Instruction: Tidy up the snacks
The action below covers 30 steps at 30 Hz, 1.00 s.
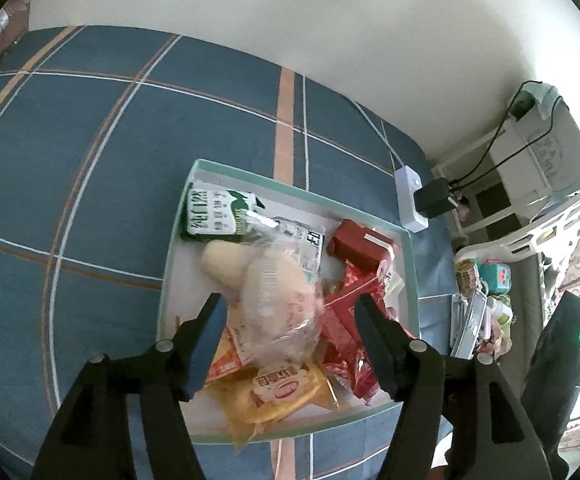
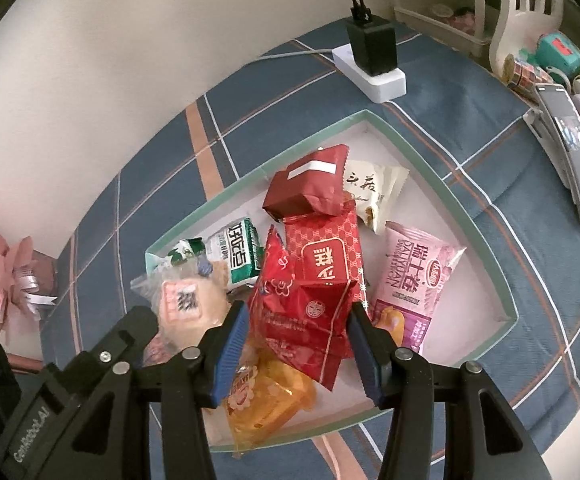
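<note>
Blue plaid cloth (image 2: 450, 128) is carrying the tray (image 2: 466, 216) | right gripper (image 2: 296, 344) is gaping over the red packet (image 2: 310, 308), left gripper (image 1: 290, 344) gaping over the clear bread bag (image 1: 278, 300), neither gripping | snacks are lying heaped inside tray, sorting seemingly unfinished | power strip (image 2: 370, 74) is sitting beyond tray.

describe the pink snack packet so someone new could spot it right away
Start at the shallow green-rimmed tray on the blue checked cloth. Along its right side, beside the pile of red wrappers, lies a long pink packet flat on the white tray floor. It is the only pink wrapper, with white lettering running down its length.
</note>
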Each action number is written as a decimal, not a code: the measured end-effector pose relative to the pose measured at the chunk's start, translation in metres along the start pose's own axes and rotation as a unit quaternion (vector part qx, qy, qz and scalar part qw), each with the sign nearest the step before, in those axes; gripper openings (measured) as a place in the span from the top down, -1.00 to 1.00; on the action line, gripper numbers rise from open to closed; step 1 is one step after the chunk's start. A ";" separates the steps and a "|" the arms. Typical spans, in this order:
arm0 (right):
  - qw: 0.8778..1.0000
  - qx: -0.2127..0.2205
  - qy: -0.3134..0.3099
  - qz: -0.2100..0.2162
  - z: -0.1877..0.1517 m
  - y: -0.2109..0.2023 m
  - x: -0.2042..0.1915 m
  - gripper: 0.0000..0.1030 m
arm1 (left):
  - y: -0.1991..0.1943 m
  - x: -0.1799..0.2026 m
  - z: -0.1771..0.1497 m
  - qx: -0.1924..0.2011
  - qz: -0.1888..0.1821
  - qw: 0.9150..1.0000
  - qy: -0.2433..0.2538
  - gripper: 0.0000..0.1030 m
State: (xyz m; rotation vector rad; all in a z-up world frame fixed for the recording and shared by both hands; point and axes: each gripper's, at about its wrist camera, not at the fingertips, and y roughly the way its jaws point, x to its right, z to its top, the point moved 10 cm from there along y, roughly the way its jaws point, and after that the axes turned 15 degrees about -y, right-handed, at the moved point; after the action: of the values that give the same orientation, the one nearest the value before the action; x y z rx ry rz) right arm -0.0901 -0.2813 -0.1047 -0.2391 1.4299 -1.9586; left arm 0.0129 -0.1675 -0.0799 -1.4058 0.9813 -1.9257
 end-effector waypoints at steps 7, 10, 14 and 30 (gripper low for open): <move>1.000 -0.006 -0.013 0.014 -0.010 0.006 -0.007 -0.46 | -0.028 -0.036 0.018 0.054 0.085 0.995 -0.009 -0.64; 1.000 -0.006 -0.025 0.005 -0.017 0.005 -0.009 -0.65 | -0.039 -0.054 0.023 0.082 0.145 0.986 0.002 -0.74; 0.999 -0.002 -0.042 -0.001 -0.025 -0.001 -0.014 -0.66 | -0.053 -0.073 0.022 0.104 0.206 0.973 0.024 -0.80; 0.992 0.007 -0.127 -0.017 -0.075 -0.024 -0.045 -0.68 | -0.079 -0.111 -0.022 0.102 0.258 0.960 0.038 -0.80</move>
State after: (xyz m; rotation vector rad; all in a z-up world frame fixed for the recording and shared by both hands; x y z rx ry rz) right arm -0.1057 -0.1920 -0.1004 -0.4917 1.2529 -1.8876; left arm 0.0242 -0.0299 -0.0808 -0.8564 1.0272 -1.6380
